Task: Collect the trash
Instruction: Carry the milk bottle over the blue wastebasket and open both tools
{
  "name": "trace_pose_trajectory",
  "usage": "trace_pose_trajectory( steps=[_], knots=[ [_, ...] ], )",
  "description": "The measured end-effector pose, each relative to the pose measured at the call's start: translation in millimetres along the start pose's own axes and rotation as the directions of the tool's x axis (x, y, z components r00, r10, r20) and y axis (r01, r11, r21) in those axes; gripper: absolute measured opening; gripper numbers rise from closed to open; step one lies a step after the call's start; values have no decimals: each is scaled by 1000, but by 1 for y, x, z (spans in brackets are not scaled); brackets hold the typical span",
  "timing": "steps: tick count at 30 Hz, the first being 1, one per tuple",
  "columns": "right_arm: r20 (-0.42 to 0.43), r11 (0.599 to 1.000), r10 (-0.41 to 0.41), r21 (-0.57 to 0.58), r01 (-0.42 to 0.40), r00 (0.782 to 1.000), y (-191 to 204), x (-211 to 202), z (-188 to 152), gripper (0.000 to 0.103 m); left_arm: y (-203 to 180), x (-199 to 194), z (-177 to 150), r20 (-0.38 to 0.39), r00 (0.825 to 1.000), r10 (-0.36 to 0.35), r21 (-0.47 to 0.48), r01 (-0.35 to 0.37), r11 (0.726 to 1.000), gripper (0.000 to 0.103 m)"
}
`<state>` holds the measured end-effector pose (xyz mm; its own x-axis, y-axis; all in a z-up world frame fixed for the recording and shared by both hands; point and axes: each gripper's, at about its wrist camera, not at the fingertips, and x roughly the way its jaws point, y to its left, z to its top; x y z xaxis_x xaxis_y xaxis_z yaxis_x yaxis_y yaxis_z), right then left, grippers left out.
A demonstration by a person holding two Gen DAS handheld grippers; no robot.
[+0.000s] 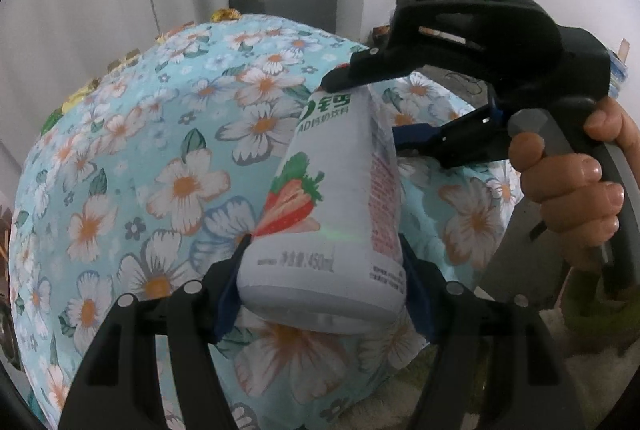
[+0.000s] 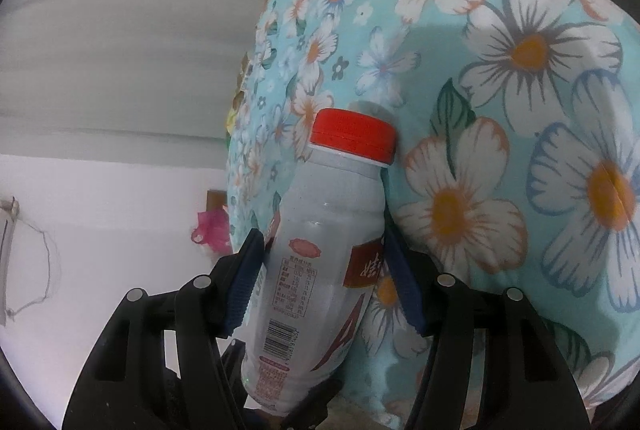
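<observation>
I have both rigs over the wide turquoise cotton cloth printed with white and orange flowers (image 1: 168, 134), which fills most of each view, and the relation that matters now is that each piece of trash already sits inside a pair of jaws, not ahead of them. In my left gripper (image 1: 324, 290) the tall white plastic drink bottle with a strawberry picture and green lettering (image 1: 332, 198) lies with its long axis running away from the camera, base toward me, tilted slightly left; the blue pads pinch its lower body from both sides. From this view I see my right gripper (image 1: 384, 110) just beside that bottle's far end, held by the person's hand (image 1: 576, 182); whether it touches I cannot tell. In the right wrist view that gripper (image 2: 324, 282) pinches the smaller translucent white plastic bottle with a red screw cap (image 2: 324, 254), cap pointing away and up, body leaning left, its lower half between the pads. Both bottles look light, empty or nearly so, and smooth-sided. I judge the next move to be carrying them to a bin, which I cannot see.
</observation>
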<state>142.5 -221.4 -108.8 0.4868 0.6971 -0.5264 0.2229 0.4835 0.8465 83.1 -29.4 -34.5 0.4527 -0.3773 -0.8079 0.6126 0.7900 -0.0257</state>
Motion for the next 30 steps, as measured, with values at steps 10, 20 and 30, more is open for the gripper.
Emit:
trace_pose_trajectory(
  steps=[10, 20, 30],
  knots=[
    [2, 998, 65, -6, -65, 998, -8, -17, 0, 58, -10, -4, 8, -2, 999, 44, 44, -44, 998, 66],
    [126, 991, 131, -15, -130, 983, -14, -76, 9, 58, -45, -15, 40, 75, 997, 35, 168, -47, 985, 66],
    [374, 991, 102, 41, -127, 922, -60, -188, 32, 57, -118, 13, 107, 90, 987, -130, 336, 92, 937, 66]
  ],
)
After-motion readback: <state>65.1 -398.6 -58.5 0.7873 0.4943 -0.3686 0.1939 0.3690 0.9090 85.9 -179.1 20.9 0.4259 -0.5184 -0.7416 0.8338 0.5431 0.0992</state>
